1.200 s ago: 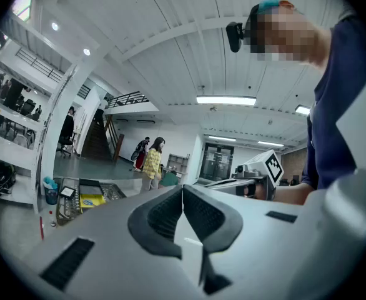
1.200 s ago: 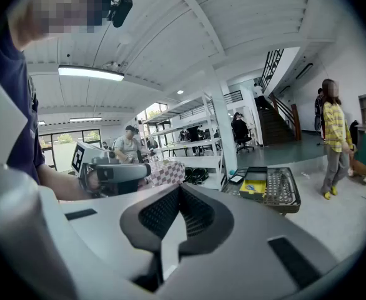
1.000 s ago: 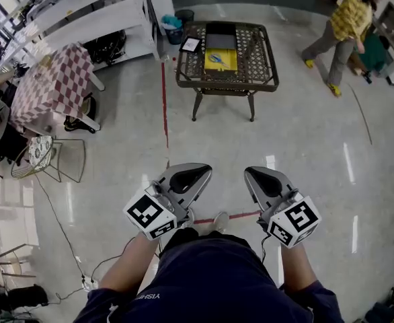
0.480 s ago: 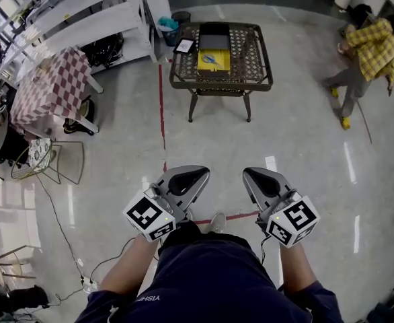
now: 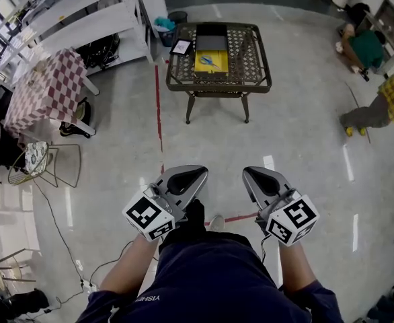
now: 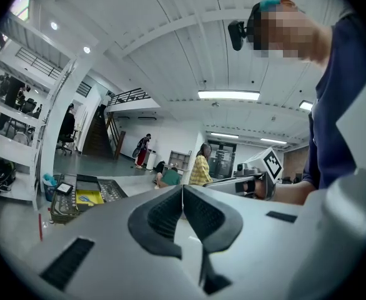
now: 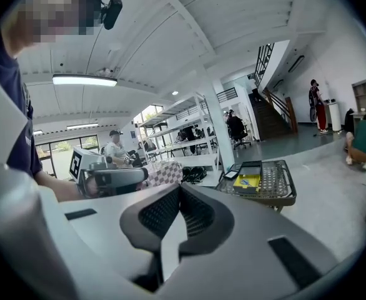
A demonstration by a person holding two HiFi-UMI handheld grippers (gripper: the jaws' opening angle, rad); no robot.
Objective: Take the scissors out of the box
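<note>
A yellow box (image 5: 209, 62) lies on a dark wire-mesh table (image 5: 251, 56) far ahead across the floor. Blue-handled scissors (image 5: 207, 60) rest inside it. A black lid (image 5: 210, 42) sits just behind the box. My left gripper (image 5: 201, 172) and right gripper (image 5: 247, 172) are held side by side in front of my body, both shut with nothing between the jaws, well short of the table. The box (image 6: 90, 198) shows small at the left of the left gripper view. In the right gripper view the box (image 7: 248, 181) sits past the shut jaw tips (image 7: 180, 188).
A small tablet (image 5: 181, 46) lies on the table's left corner. A checkered-cloth table (image 5: 46, 89), white shelving (image 5: 83, 12) and a wire chair (image 5: 42, 157) stand at the left. A red floor line (image 5: 158, 99) runs toward me. A person in yellow (image 5: 385, 106) walks at the right.
The mesh table has shifted slightly left and lower in the head view. The person in yellow has walked off toward the right edge. Both grippers stay shut and side by side.
</note>
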